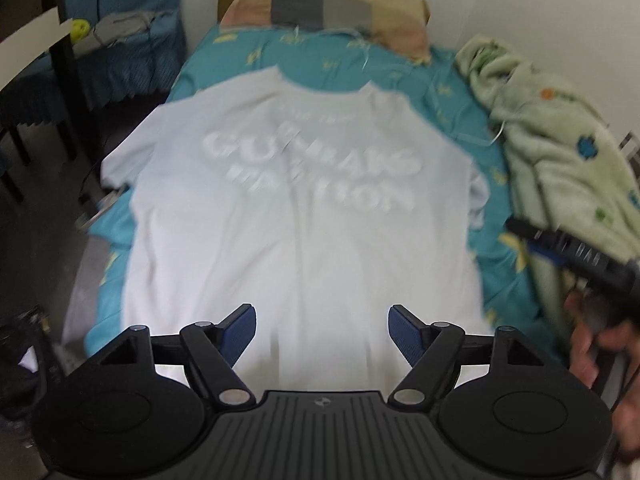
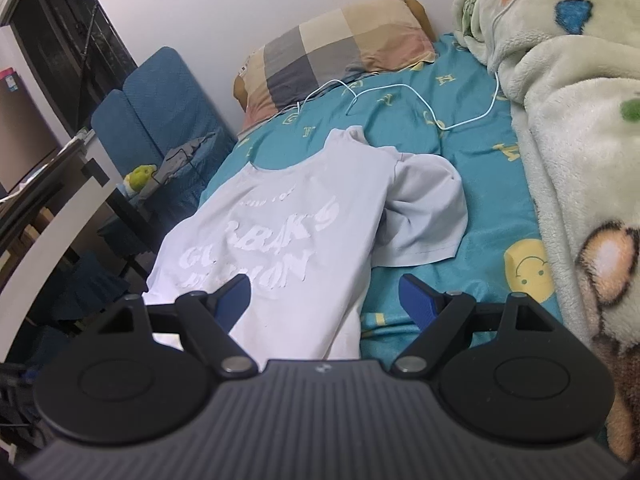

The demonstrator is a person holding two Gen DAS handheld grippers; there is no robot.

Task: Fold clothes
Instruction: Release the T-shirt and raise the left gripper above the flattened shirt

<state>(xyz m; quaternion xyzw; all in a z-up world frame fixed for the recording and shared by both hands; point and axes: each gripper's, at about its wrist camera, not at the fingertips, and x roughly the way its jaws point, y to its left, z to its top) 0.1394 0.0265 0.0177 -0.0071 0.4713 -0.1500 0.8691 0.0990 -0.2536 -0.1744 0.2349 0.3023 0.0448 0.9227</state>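
A pale T-shirt [image 1: 296,216] lies spread flat on the teal bed [image 2: 472,148], collar toward the checked pillow [image 2: 336,52]. The left tool [image 1: 322,330] hovers over its hem, fingers apart and empty; the right tool [image 2: 325,300] likewise (above the shirt's right edge). A fleece blanket [image 2: 572,128] crowds the right side; bare sheet shows between it and the shirt's sleeve [image 2: 424,216].

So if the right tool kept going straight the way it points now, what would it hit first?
Most likely the white T-shirt spread on the teal bedsheet. The right tool stands open over the shirt's right edge, with bare sheet under its right finger. Depth is hard to judge, so it might meet sheet beside the shirt.
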